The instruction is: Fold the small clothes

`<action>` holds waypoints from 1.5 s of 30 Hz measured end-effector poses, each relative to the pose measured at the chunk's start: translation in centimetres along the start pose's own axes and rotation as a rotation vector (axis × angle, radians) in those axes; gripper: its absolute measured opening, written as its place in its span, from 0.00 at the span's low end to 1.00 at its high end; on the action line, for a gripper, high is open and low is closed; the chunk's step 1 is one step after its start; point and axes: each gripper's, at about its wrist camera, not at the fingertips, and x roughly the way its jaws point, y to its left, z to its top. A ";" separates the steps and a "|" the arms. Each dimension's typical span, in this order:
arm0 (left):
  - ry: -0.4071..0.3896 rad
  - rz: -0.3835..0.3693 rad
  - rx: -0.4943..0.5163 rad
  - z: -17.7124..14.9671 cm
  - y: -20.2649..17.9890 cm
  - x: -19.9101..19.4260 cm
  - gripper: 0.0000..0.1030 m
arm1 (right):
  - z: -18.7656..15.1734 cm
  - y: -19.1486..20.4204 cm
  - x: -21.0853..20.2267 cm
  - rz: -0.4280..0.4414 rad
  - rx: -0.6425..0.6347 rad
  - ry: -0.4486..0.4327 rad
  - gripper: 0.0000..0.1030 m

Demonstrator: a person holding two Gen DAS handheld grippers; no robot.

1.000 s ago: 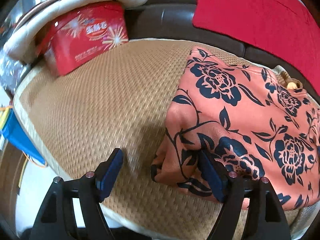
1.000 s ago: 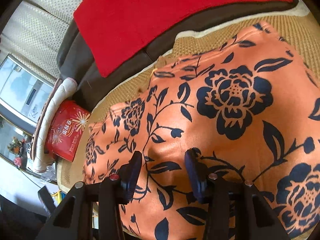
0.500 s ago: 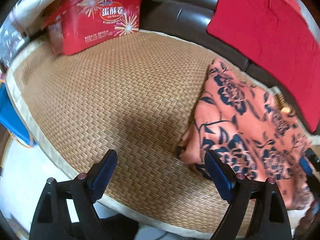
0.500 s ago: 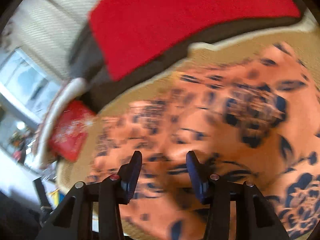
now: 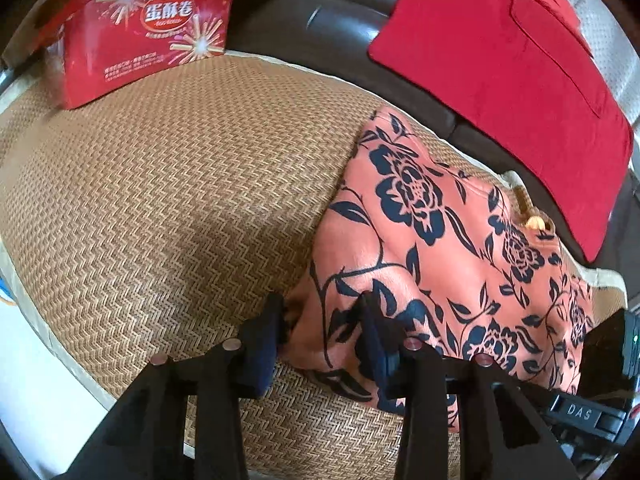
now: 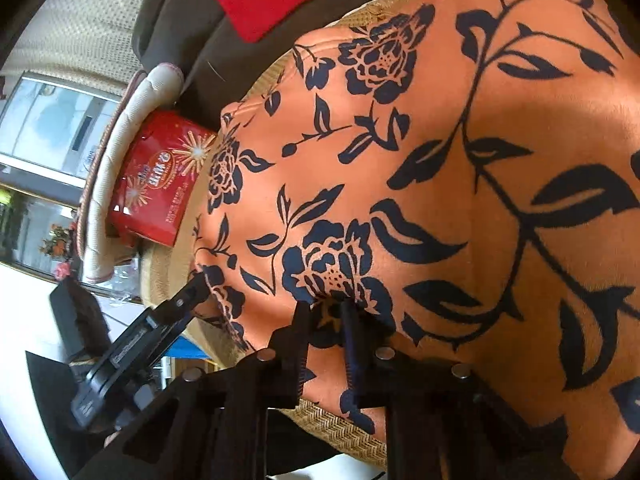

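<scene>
An orange garment (image 5: 440, 248) with dark blue flowers lies on a woven mat (image 5: 180, 200). My left gripper (image 5: 320, 328) straddles the garment's near left corner. Its jaws are closing, with a bunched fold between them and a thin dark gap still showing at the left pad. My right gripper (image 6: 326, 320) is at the garment's (image 6: 440, 160) front edge. Its jaws are closing and stand narrow, pinching a small pucker of the cloth. In the right wrist view the left gripper's fingertip (image 6: 196, 284) shows at the cloth's left corner.
A red printed box (image 5: 144, 32) stands at the mat's far left under a cream cushion (image 6: 116, 152). A red cloth (image 5: 500, 60) hangs over the dark sofa back (image 5: 320, 20). The mat's front edge (image 6: 332, 428) runs just below the right gripper.
The left gripper came back onto the garment's corner and its jaws narrowed from wide apart. The right gripper dropped toward the front edge and closed on a pinch of cloth.
</scene>
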 end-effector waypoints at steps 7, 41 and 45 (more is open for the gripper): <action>-0.031 0.004 0.009 -0.8 -0.4 -0.1 0.73 | 0.0 -0.5 -0.1 -0.006 -0.021 0.015 0.15; -0.142 -0.319 0.496 -1.7 -19.4 -5.6 0.09 | 1.6 -7.5 -17.4 0.102 0.190 -0.416 0.74; -0.074 -0.371 0.656 -5.3 -26.0 -3.9 0.06 | 1.5 -10.1 -19.6 0.185 0.262 -0.462 0.74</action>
